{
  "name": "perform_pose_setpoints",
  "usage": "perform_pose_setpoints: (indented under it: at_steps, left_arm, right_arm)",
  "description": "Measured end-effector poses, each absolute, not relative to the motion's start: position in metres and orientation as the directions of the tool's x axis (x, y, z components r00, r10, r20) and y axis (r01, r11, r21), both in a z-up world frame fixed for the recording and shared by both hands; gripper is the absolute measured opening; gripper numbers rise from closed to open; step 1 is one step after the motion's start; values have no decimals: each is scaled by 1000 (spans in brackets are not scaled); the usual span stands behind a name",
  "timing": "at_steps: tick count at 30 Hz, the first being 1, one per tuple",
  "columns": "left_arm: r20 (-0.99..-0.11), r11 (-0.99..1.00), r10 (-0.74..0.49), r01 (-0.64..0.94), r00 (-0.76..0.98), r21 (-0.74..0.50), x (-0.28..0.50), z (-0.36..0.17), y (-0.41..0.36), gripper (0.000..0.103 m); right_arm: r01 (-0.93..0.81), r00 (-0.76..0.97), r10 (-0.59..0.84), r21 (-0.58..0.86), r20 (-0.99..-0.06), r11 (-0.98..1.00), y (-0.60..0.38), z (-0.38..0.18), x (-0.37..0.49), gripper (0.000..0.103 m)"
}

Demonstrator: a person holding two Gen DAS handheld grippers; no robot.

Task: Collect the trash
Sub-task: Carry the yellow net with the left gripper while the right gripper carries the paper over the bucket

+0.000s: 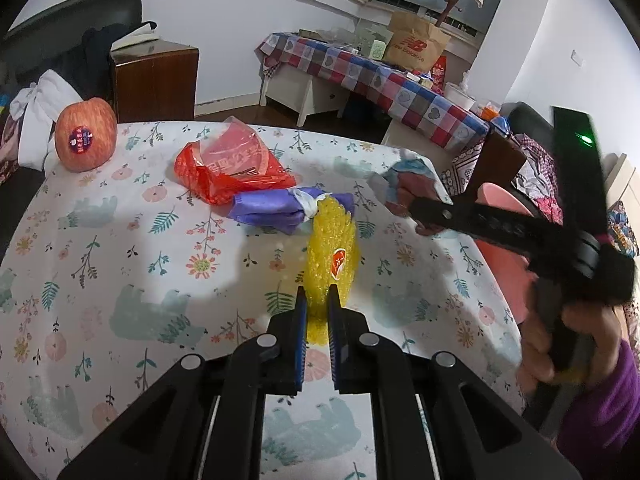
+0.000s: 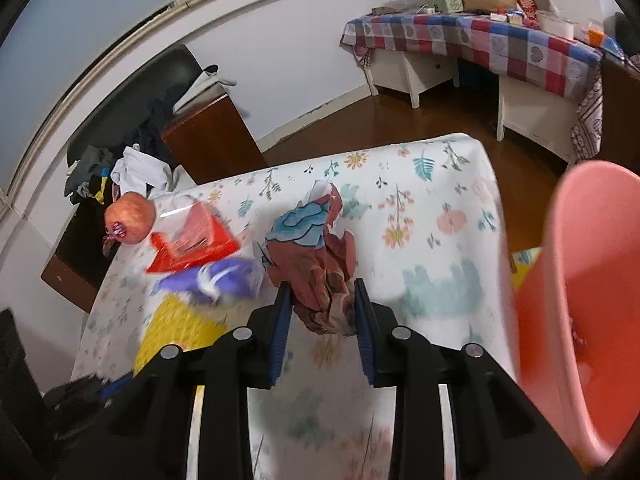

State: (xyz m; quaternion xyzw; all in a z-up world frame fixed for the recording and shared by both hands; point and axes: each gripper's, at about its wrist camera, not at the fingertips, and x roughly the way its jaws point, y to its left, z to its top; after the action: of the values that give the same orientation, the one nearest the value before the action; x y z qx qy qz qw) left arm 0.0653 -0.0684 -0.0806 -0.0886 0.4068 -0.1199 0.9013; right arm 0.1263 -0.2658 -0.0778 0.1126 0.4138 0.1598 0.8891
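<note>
Home living room — floral tablecloth [image 1: 120,264], checkered-cloth side table [image 2: 480,32] with shopping bag [image 1: 416,44], wooden cabinet [image 1: 156,80], piled clothes [image 2: 132,168].

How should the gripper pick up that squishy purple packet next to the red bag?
A guess: grip the purple packet across its narrow middle, coming down from above. It lies flat and long on the tablecloth, so jaws either side of the short width should fit. Avoid the end by the yellow foam net, which touches or overlaps it, and the red bag behind.

yellow foam net [image 1: 331,256], crumpled brown wrapper [image 2: 320,276], red bag [image 1: 228,172], purple wrapper [image 1: 268,210]
</note>
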Motion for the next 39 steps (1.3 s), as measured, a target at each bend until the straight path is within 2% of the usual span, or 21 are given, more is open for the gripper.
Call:
perform_pose_setpoints:
  at_steps: [7, 21, 39]
  left_arm:
    - [-691, 954, -297, 176, 659, -243, 54, -66, -83, 8]
    - [-655, 945, -327, 249, 681, -212, 43, -35, -130, 8]
    - [-628, 901, -404, 408, 665, -149, 54, -12, -228, 9]
  right_arm:
    - [-172, 634, 386, 364, -670, 915, -284, -64, 84, 31]
    - [-57, 722, 282, 351, -632, 935, -343, -50, 41, 31]
    - [156, 796, 68, 311, -602, 937, -432, -52, 18, 31]
